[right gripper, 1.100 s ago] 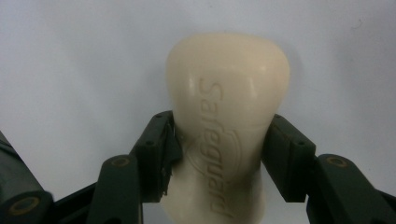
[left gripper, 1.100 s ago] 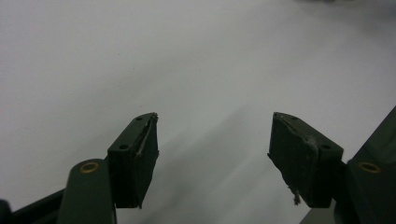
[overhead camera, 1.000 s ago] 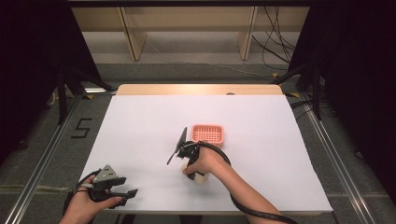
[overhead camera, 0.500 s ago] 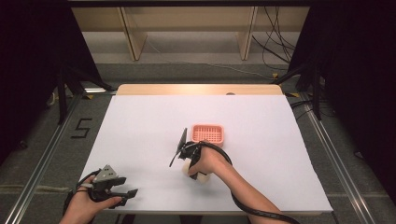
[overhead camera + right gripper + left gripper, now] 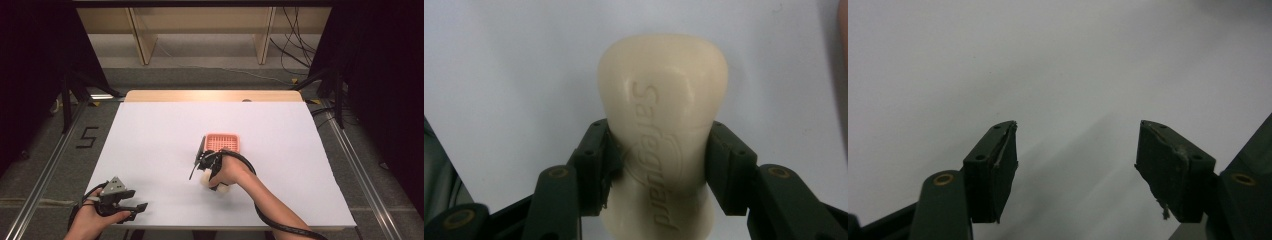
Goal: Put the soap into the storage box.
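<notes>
A cream bar of soap with "Safeguard" pressed into it sits between the jaws of my right gripper, which is shut on its middle. In the high view this gripper is at mid-table with the soap pale at its tip, just in front of a small pink basket. My left gripper rests near the table's front left edge. Its jaws stand wide apart over the bare white surface in the left gripper view, with nothing between them.
The white table top has a wooden strip along its far edge. A thin black piece slants from the right gripper toward the basket's left side; I cannot tell what it is. The right gripper's black cable trails along the forearm.
The right hand with the soap has shifted slightly right and away from the person, closer to the pink basket. The left gripper has not moved.
</notes>
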`<state>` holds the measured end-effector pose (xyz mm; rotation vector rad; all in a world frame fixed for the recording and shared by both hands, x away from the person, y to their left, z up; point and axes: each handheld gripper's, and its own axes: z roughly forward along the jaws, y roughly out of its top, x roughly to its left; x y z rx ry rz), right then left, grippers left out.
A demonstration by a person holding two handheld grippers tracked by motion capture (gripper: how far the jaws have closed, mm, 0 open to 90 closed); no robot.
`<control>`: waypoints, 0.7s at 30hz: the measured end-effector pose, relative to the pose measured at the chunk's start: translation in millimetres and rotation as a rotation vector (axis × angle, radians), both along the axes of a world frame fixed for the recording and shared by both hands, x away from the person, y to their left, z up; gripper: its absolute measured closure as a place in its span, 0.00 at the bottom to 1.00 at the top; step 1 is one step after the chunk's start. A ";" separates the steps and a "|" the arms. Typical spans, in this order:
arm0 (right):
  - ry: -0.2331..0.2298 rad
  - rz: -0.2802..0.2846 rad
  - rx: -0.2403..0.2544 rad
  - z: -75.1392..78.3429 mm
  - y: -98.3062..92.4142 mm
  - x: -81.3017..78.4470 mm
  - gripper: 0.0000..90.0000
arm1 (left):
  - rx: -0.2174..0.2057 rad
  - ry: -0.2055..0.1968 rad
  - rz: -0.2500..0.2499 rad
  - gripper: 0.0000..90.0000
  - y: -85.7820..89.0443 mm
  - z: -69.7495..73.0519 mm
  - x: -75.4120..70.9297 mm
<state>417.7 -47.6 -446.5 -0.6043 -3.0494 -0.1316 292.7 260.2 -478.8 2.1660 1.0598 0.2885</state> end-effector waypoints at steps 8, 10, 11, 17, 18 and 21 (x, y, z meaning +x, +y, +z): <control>-0.017 0.007 0.002 5.5 -10.9 0.3 0.56 | 0.000 0.003 -0.002 0.36 0.0 -0.1 0.1; -0.037 0.044 0.009 6.2 -14.2 3.1 0.56 | -0.003 0.003 -0.002 0.36 0.0 -0.2 0.0; -0.022 -0.003 -0.003 7.2 -14.8 0.4 0.56 | 0.006 0.008 -0.019 0.36 1.3 0.8 0.1; -0.038 0.028 0.009 8.8 -21.8 3.0 0.56 | 0.004 0.002 -0.001 0.36 0.0 -0.6 0.2; -0.036 0.024 0.004 9.2 -22.9 2.9 0.56 | 0.003 0.003 0.000 0.36 0.1 -0.6 0.1; -0.040 0.026 0.002 9.6 -25.2 3.0 0.56 | 0.005 0.004 -0.001 0.36 0.4 -0.7 0.3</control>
